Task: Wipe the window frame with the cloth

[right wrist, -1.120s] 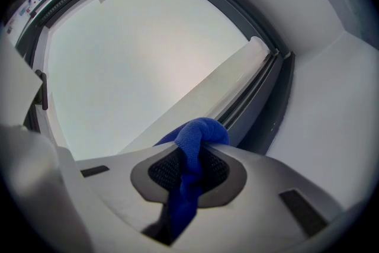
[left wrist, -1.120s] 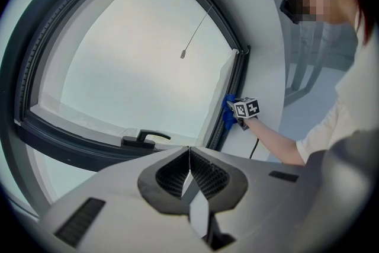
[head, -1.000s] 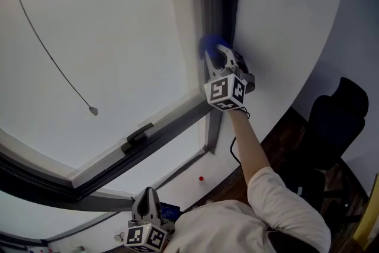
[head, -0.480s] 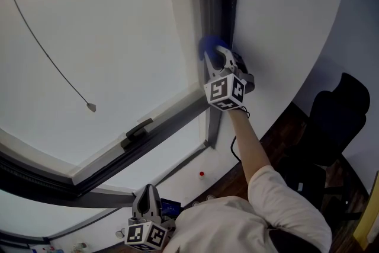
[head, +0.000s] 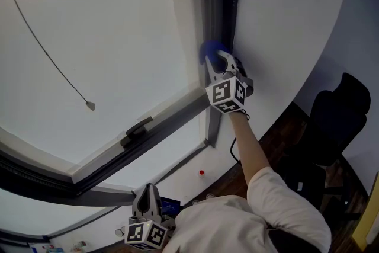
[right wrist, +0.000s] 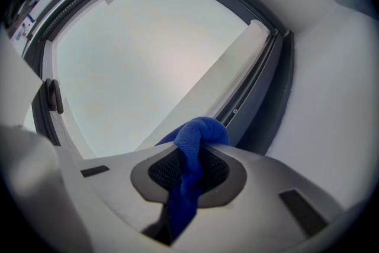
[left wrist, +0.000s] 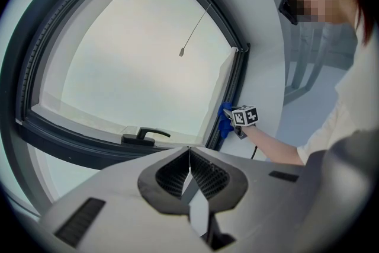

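The right gripper (head: pixel 214 58) is raised on an outstretched arm. Its jaws are clamped on a blue cloth (right wrist: pixel 194 142). The bunched end of the cloth protrudes past the jaw tips and sits at the dark vertical member of the window frame (head: pixel 217 3), above the corner where that member meets the lower sash rail. The white wall (head: pixel 284 21) lies just to the right of the frame.

The left gripper (left wrist: pixel 189 170) is held low, close to the person's body and well apart from the frame. Its jaws are closed together with nothing between them.

A window handle (head: pixel 137 131) is mounted on the lower sash rail. A cord pull (head: pixel 90 106) hangs in front of the pane.
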The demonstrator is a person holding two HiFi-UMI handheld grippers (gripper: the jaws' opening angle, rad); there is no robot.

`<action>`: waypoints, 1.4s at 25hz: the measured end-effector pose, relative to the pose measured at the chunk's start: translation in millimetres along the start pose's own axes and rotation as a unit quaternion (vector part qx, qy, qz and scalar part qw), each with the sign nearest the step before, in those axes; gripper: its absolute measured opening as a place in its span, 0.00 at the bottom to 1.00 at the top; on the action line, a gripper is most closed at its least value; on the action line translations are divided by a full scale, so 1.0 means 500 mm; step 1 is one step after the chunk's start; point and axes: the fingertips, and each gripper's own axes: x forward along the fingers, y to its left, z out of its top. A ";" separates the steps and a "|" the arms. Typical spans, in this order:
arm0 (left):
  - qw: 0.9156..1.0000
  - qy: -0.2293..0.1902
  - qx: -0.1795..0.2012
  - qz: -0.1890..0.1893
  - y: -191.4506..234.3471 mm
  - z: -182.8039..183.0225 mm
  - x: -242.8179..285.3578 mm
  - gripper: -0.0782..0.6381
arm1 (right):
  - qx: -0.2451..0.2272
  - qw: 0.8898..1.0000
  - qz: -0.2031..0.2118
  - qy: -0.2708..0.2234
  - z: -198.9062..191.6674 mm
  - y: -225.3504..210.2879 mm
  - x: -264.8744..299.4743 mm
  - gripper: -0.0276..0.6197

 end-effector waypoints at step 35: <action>1.000 -0.008 0.001 0.008 0.012 0.011 -0.003 0.12 | -0.034 0.995 0.051 0.079 -0.177 0.168 -0.014 0.13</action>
